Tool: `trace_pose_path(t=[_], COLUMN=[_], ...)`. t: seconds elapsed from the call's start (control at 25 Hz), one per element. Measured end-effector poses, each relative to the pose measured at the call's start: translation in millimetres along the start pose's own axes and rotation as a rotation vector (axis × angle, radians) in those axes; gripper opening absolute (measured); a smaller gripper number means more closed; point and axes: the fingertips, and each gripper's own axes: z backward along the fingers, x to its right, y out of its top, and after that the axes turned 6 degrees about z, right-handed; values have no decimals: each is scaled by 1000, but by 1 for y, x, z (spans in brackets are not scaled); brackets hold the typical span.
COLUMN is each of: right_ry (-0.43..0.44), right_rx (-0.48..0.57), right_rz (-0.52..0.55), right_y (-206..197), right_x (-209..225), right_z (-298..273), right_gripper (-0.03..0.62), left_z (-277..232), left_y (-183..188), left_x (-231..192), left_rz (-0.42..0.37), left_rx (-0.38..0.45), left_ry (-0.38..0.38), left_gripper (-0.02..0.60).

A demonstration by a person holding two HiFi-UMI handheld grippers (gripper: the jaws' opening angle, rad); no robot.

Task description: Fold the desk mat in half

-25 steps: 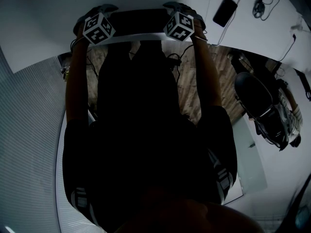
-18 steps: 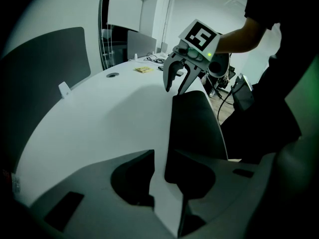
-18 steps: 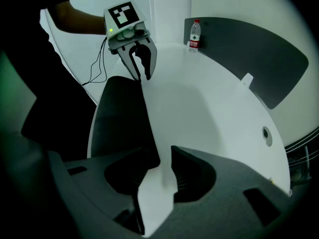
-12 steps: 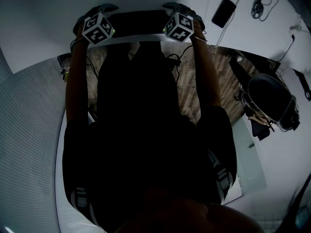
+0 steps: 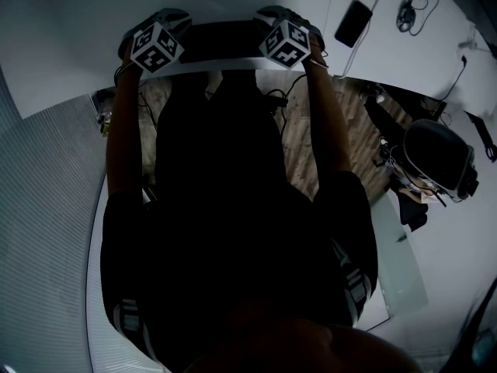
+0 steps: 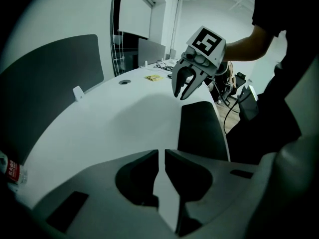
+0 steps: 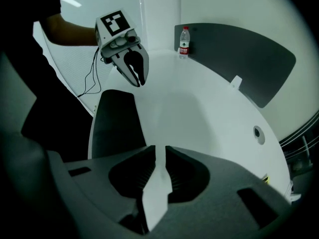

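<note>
Jaws on our left gripper (image 6: 162, 153) and right gripper (image 7: 160, 151) have just been closing to empty slits; desk mat (image 6: 202, 128) beside them looks floppy, so we'd pinch its corners.

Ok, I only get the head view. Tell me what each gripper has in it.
Observer: The left gripper holds nothing. Its jaws have just been closing, and only white desk shows through the slim gap left.
Operator: Now the right.
Observer: The right gripper is empty too. Its jaws have just been closing to a slim gap, and the mat lies flat, ungripped.
Operator: Name anything else up there.
Observer: A water bottle stands upright at the desk's far end.
</note>
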Motion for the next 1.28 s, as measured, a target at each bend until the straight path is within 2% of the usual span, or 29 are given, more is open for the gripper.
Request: trace_pose_path(t=[0.24,0.4,0.6,0.8,1.08,1.28], right_ry=[-34,-65,-106,-214,-325,-377], right_rx=[85,122,194,267,329,420], right_rz=[-120,-177,-279,-398,-544,-648], right_y=[19,25,36,50,66,75], right_x=[13,21,27,41,42,38], right_z=[17,28,42,65,104,134], right_gripper=[25,12,3,2,2,0], left_z=[16,31,58,102,163,197], left_y=[7,17,38,64,93,108], left_x=[-6,-11,-16,-27,-26,-19], left_rz=[24,89,267,416,519,540], left_rx=[27,79,252,473,657,744], left_ry=[48,73,114,207,323,406], left_gripper=[17,9,5,5,5,5])
